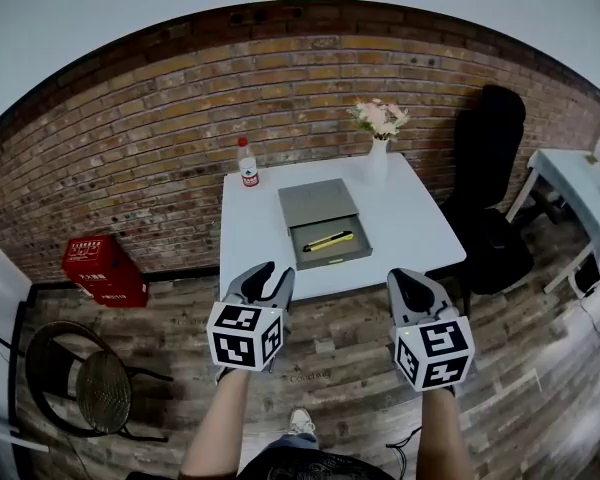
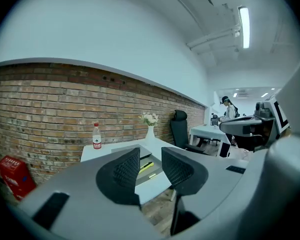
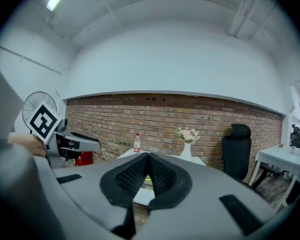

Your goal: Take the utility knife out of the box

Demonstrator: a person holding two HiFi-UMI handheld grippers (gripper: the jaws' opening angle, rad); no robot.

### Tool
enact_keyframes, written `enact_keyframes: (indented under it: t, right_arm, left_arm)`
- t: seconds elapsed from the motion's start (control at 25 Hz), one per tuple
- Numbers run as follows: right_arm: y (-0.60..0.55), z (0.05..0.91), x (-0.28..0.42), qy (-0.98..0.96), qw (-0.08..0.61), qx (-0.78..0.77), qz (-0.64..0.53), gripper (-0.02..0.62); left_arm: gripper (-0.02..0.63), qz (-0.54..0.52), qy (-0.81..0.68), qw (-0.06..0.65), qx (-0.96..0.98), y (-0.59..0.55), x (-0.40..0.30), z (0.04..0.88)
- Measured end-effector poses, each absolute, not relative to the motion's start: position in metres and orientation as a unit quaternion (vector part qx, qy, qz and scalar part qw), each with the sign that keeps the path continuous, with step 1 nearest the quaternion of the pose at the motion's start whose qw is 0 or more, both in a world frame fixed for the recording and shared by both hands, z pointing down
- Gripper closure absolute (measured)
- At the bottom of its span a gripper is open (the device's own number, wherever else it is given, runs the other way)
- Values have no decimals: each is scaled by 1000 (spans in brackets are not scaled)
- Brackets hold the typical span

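A yellow utility knife (image 1: 328, 240) lies in the open drawer of a flat grey box (image 1: 318, 205) on a small white table (image 1: 405, 223). Both grippers hover over the wooden floor, short of the table's near edge and apart from the box. My left gripper (image 1: 276, 272) is open with nothing between its pads; in the left gripper view the knife (image 2: 146, 166) shows through the gap of that gripper (image 2: 150, 156). My right gripper (image 1: 408, 278) is shut and empty, its tips meeting in the right gripper view (image 3: 148, 156).
A water bottle (image 1: 247, 163) and a vase of flowers (image 1: 378, 153) stand at the table's far edge by the brick wall. A black office chair (image 1: 490, 168) sits right of the table, a red crate (image 1: 103, 268) and a round chair (image 1: 80, 378) to the left.
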State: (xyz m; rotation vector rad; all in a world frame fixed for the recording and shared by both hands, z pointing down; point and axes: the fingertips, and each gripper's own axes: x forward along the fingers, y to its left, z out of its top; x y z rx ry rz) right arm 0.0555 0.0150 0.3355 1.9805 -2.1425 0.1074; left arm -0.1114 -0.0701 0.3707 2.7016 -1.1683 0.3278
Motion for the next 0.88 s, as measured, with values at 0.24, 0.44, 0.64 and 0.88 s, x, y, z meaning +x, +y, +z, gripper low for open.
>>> enact_keyframes:
  t: [0.24,0.44,0.64,0.88]
  right_arm:
    - [-33,332,54,-719,117,684,37,577]
    - [-66,331,48,-714,123,688,37,577]
    - [-86,332,40,-711,130,690,35,577]
    - [-100,337,45,-706,128,696,40,577]
  left_arm:
    - [451,115,-372,94,916,-120,-108,376]
    - [434,114,-356,97,922,-152,-107,381]
    - [429,113,-338,102,929,-167,-102,390]
    - [426,118,-318,103,935,-179,-89,399]
